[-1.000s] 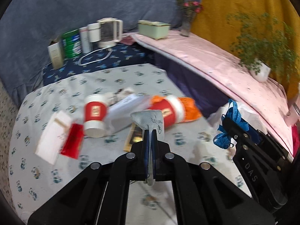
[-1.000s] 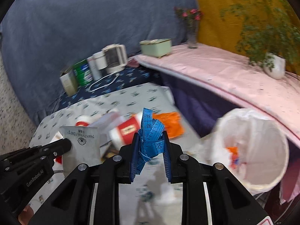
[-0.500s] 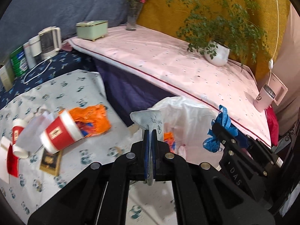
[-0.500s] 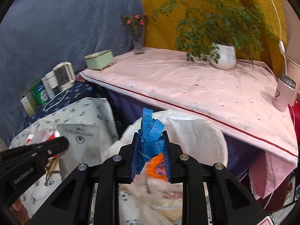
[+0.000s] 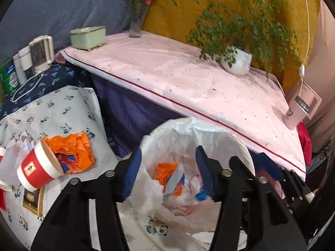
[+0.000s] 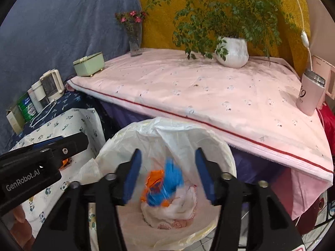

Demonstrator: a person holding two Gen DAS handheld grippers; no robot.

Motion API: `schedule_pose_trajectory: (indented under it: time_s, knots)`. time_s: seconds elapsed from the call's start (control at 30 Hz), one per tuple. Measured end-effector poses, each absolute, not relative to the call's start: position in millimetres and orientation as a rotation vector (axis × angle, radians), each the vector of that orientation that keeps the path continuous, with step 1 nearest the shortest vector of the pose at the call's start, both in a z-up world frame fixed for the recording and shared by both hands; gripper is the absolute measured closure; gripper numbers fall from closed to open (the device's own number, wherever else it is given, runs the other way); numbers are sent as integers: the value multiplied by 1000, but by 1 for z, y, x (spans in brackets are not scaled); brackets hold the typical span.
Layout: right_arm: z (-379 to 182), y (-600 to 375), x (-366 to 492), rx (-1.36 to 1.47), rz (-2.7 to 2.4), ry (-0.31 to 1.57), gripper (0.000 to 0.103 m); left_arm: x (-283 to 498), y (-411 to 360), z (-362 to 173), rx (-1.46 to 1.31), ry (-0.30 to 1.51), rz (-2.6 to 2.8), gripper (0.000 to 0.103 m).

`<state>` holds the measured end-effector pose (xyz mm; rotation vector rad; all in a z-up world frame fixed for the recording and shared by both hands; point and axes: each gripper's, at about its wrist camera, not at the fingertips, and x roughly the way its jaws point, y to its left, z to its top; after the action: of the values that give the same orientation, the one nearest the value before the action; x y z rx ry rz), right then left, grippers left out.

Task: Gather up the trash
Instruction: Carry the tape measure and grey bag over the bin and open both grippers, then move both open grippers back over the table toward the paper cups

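A trash bin lined with a white plastic bag (image 5: 209, 133) (image 6: 188, 133) stands beside the low table. Both grippers hover over its mouth. My left gripper (image 5: 167, 173) is open and empty; a grey packet (image 5: 174, 177) is in the bin below it, on orange wrapper trash (image 5: 165, 170). My right gripper (image 6: 167, 173) is open and empty; the blue measuring tape (image 6: 170, 179), blurred, is in the bin under it. On the table a red paper cup (image 5: 38, 168) lies on its side next to an orange wrapper (image 5: 71, 148).
The panda-print table (image 5: 62, 108) holds more litter at its left edge and a dark card (image 5: 33, 198). A pink-covered table (image 6: 209, 92) behind the bin carries a potted plant (image 6: 231, 51), vase (image 6: 135, 39), green box (image 6: 89, 63) and pink cup (image 6: 311, 93). A kettle (image 5: 40, 51) stands far left.
Both grippers swung right from the table to above the bin. The left opened and dropped the grey packet; the right opened and dropped the blue measuring tape into the bin.
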<state>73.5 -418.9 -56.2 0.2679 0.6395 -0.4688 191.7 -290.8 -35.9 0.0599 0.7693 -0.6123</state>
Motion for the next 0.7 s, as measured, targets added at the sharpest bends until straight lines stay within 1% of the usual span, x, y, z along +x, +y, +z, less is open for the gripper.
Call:
schedule_pose_trajectory:
  time_s: [0.17, 0.23, 0.37, 0.57, 0.7]
  knots:
    - [-42, -406, 72, 255, -458, 611, 40, 190, -274, -28, 67, 737, -566, 48]
    - [-36, -400, 72, 245, -448, 599, 37, 190, -264, -25, 63, 729, -541, 48]
    - [-24, -381, 76, 216, -423, 588, 36, 194, -240, -18, 31, 734, -498, 47]
    - [-12, -349, 84, 200, -370, 582, 35, 201, -186, -9, -8, 727, -394, 47]
    - [-8, -318, 93, 178, -318, 588, 35, 207, -145, -7, -43, 740, -310, 43]
